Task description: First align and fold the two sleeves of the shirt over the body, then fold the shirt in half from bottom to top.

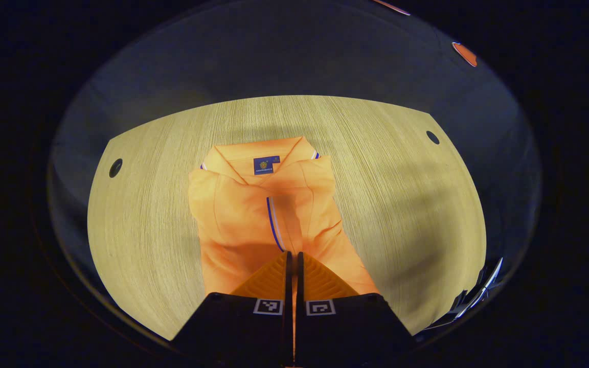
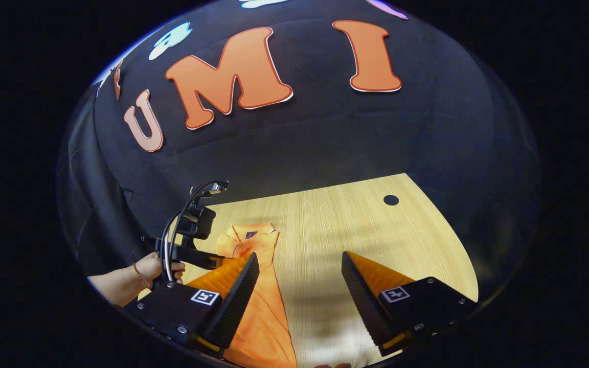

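An orange shirt (image 1: 253, 220) lies on the wooden table (image 1: 402, 204), collar and blue label at the far end, both sleeves folded in over the body. A blue-and-white cuff stripe (image 1: 273, 220) runs down to my left gripper (image 1: 293, 254), which is shut on the sleeve cloth at mid-body. In the right gripper view a hand (image 2: 151, 268) holds that left gripper (image 2: 192, 230) low over the shirt (image 2: 269, 317). My right gripper (image 2: 299, 255) is open above the table, one finger over the shirt's lower part and the other over bare wood.
The table (image 2: 356, 225) has round cable holes at its far corners (image 1: 115, 167) (image 1: 432, 137) (image 2: 391, 200). Black cloth walls stand behind it. Some dark gear (image 1: 478, 291) shows at the table's near right edge.
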`<state>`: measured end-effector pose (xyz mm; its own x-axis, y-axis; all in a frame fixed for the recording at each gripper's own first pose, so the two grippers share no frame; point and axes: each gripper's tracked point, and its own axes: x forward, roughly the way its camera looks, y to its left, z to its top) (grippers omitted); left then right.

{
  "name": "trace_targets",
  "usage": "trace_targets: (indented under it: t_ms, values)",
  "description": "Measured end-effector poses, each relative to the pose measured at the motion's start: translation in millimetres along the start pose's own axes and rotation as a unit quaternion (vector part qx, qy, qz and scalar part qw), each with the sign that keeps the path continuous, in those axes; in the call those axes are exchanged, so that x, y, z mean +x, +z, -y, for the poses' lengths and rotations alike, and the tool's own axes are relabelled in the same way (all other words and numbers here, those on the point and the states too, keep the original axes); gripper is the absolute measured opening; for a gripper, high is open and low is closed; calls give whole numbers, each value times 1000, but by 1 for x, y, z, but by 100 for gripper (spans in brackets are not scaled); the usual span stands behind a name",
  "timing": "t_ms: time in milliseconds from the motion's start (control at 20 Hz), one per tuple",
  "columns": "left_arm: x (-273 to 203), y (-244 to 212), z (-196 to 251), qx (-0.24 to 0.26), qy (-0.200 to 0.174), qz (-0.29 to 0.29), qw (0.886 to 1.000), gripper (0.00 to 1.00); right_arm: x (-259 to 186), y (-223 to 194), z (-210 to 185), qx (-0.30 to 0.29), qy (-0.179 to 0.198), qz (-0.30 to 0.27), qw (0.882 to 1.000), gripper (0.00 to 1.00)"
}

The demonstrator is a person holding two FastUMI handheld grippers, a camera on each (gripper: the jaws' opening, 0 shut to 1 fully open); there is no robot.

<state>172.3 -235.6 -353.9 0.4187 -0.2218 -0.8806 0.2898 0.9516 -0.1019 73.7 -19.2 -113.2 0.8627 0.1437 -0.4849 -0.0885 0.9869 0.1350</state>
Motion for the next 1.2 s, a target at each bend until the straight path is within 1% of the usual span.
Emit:
trace_targets:
  t_ms: [50, 100, 150, 200, 250, 300, 350, 400, 450, 600, 700, 850, 950, 1100, 1200]
  values:
    - [1, -1, 2, -5, -6, 0, 1000, 2, 0, -1, -1, -1, 0, -1, 1000, 99]
    - [8, -4, 4, -11, -10, 3, 1000, 7, 0, -2, -2, -1, 1, -3, 1000, 99]
    - [4, -1, 5, -13, -14, 4, 1000, 9, 0, -3, -2, -1, 1, -5, 1000, 99]
    - [3, -3, 6, -13, -17, 5, 1000, 15, 1, -5, -4, -1, 1, -7, 1000, 99]
    - [4, -6, 9, -15, -26, 6, 1000, 15, 2, -6, -5, -1, 1, -9, 1000, 99]
    - [0, -5, 11, -13, -31, 5, 999, 25, 3, -7, -7, -1, 2, -11, 1000, 99]
    - [1, -4, 13, -12, -34, 9, 999, 54, 5, -8, -10, -2, 3, -12, 1000, 99]
    - [0, -6, 9, -7, -29, 12, 999, 82, 4, -10, -12, -4, 4, -14, 1000, 99]
    - [-6, -5, 7, -4, -26, 16, 1000, 100, 7, -11, -16, -5, 6, -16, 1000, 99]
    - [-22, -6, -6, -9, -14, 30, 999, 97, 11, -16, -29, -10, 13, -24, 1000, 99]
    - [-43, -5, -18, -16, -8, 52, 998, 97, 14, -19, -33, -18, 7, -26, 999, 99]
    - [-73, -12, -39, -6, 6, 73, 997, 97, 19, -27, -50, -34, 11, -36, 999, 99]
    - [-89, -21, -51, -7, 11, 82, 997, 97, 20, -34, -62, -37, 20, -45, 998, 99]
    - [-113, -41, -64, -18, 2, 83, 996, 97, 21, -46, -78, -47, 27, -58, 997, 99]
    - [-128, -57, -81, -14, 11, 83, 996, 97, 21, -56, -85, -55, 28, -69, 996, 99]
